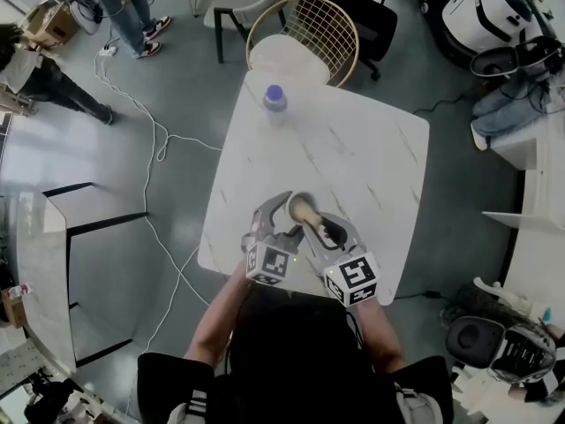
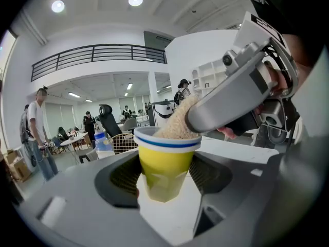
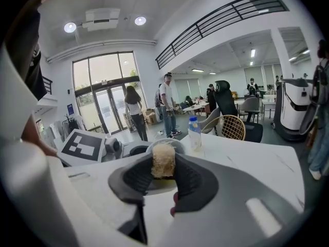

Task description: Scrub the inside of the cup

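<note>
Grasping the cup (image 2: 164, 161) with the left gripper (image 2: 167, 183), clenching the sponge (image 3: 163, 161) inside it with the right gripper (image 3: 163, 178); possibly risking tipping the cup by over-pressing sideways.

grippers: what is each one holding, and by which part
Left gripper: yellow cup, clamped by its side walls below the rim. Right gripper: tan sponge, clamped by its sides, far end in the cup.

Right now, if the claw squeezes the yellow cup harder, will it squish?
Probably yes. The cup looks like thin paper, so a hard squeeze would likely crumple it. It seems light too: the left claw grips it by its sides alone. The sponge pushing into its mouth could tip it if that grip loosened.
</note>
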`<state>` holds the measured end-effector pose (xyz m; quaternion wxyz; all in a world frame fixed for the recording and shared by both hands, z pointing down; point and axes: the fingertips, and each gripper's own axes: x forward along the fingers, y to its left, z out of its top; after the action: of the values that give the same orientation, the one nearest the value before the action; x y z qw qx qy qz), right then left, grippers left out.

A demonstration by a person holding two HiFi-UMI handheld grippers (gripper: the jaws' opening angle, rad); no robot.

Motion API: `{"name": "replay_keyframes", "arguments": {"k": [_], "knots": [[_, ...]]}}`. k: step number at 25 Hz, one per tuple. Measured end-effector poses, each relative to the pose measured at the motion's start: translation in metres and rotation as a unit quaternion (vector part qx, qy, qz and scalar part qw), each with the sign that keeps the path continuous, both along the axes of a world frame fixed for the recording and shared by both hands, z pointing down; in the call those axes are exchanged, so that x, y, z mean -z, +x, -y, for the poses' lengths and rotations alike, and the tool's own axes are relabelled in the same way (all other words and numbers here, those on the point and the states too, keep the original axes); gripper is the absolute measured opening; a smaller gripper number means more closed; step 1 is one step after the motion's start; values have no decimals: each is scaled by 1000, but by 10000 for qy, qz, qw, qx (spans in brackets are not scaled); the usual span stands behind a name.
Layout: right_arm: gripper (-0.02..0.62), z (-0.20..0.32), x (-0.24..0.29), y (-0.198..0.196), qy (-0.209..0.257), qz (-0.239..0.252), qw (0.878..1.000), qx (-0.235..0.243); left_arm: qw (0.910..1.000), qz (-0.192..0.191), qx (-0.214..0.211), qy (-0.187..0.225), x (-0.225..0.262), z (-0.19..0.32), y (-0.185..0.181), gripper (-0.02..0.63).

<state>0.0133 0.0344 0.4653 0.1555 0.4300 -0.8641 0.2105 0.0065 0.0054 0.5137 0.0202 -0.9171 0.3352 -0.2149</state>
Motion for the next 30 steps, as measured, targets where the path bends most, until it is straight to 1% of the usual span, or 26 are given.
{"name": "replay_keyframes", "arguments": {"k": [5, 11, 16, 21, 30], "knots": [[110, 2, -3, 9, -34, -19, 10000, -85, 10000, -20, 11, -13, 0, -1, 0, 302], [110, 4, -1, 17, -27, -38, 9998, -181, 10000, -38, -73, -41, 0, -8, 6, 302], [110, 7, 3, 11, 55, -26, 9998, -162, 9999, -76, -63, -30, -1, -6, 6, 302], [110, 2, 7, 5, 106, -43, 9999, -47, 10000, -53, -43, -3, 2, -8, 5, 302], [110, -3, 0, 3, 29, -48, 10000, 15, 10000, -12, -31, 46, 1, -4, 4, 302]]}}
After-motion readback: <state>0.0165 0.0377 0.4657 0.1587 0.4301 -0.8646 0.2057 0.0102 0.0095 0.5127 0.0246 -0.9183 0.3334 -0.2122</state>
